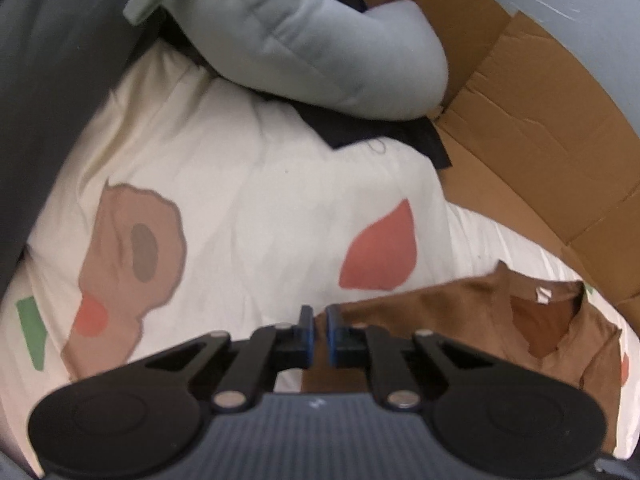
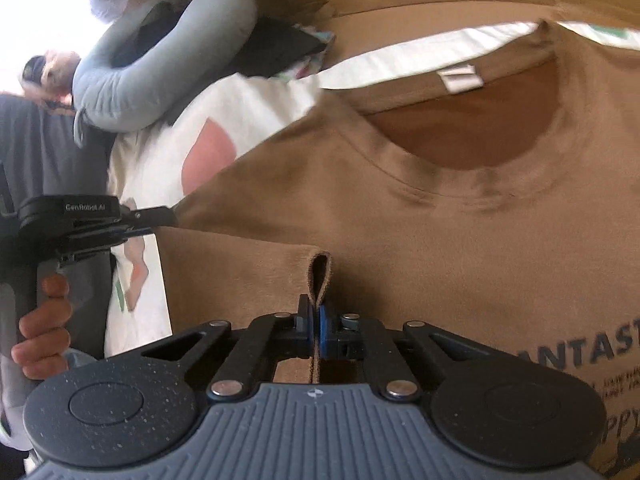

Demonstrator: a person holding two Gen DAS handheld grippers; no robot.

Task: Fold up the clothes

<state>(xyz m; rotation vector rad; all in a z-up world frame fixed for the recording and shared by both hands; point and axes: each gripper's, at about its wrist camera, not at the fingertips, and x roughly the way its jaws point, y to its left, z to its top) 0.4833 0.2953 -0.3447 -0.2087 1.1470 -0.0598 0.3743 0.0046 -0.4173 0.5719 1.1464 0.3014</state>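
We have the right gripper point(image 2: 316, 316) clamped on a pinched fold of the brown cotton T-shirt point(image 2: 400, 216), cloth standing up between its blue pads. The left gripper point(image 1: 318, 320) is nearly shut at the shirt's edge; from the right wrist view its tips point(image 2: 168, 214) reach the shoulder corner, and we judge it has thin cloth nipped there, though its own view does not show fabric in the gap.

The shirt lies front up, collar away from us, on the white bedsheet with pink and tan shapes point(image 1: 248, 200). It should be light, limp and easily stretched, so hems and shoulder seams are our hold points.

Nearby: a grey-blue curved cushion point(image 1: 304, 40) on dark cloth point(image 1: 360, 128), and flattened brown cardboard point(image 1: 540, 128) just beyond the collar. Both limit room for spreading.
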